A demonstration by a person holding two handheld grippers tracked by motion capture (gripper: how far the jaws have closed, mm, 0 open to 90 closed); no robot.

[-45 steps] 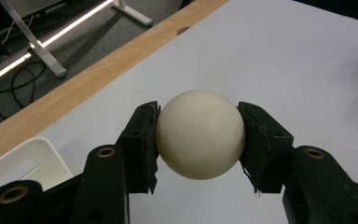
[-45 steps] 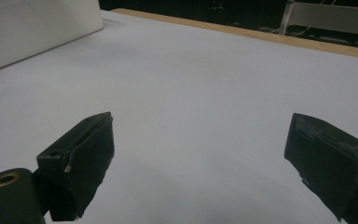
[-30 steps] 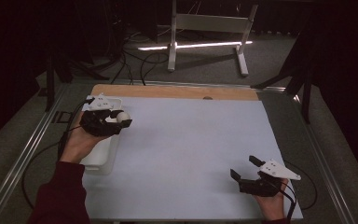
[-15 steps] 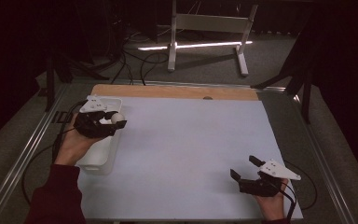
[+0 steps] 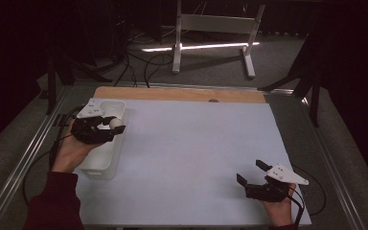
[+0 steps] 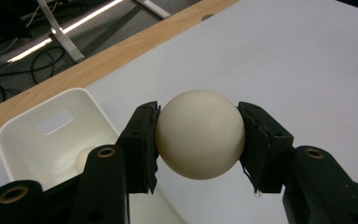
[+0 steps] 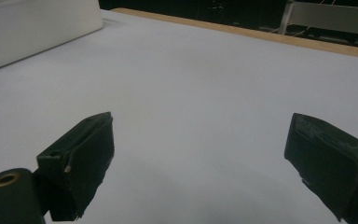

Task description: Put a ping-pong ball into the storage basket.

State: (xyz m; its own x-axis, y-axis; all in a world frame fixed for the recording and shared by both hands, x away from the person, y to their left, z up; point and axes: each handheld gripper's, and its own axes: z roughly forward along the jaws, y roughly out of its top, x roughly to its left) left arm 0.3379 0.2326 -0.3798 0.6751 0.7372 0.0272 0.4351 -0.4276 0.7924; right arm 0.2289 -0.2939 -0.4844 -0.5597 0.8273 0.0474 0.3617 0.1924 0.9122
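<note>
Ball (image 6: 199,134), cream, smooth and round, clamped between both pads of left gripper (image 5: 111,128), gripped at widest part, no slack on either side. Held in the air, at the right rim of white bin (image 5: 100,165) as seen in the high view, partly over the bin and partly over the sheet. Left gripper view places the ball beside and above the bin's open mouth.

Bin (image 6: 37,144) positioned at left edge of pale sheet (image 5: 196,148), long axis running away from the person, handle slot visible in the far wall. 1 further ball (image 6: 87,157) lying on the bin floor, partly hidden behind the left jaw. No count possible beyond that 1, since the gripper covers much of the interior.

Right gripper (image 5: 255,175) parked near the lower right corner of the sheet, well apart from bin and ball. Jaws spread wide in the right gripper view, pads (image 7: 86,154) bare, nothing between them, only blank sheet ahead. Wooden strip (image 5: 182,94) along the far edge bare.

Progress, as judged: work consists of moving balls between bin and sheet. Direction not determinable from these views alone; either 1 ball deposited and a 2nd about to follow, or 1 lifted out with 1 remaining. No loose balls anywhere on the sheet. Remaining step for the held ball: set down and release.
</note>
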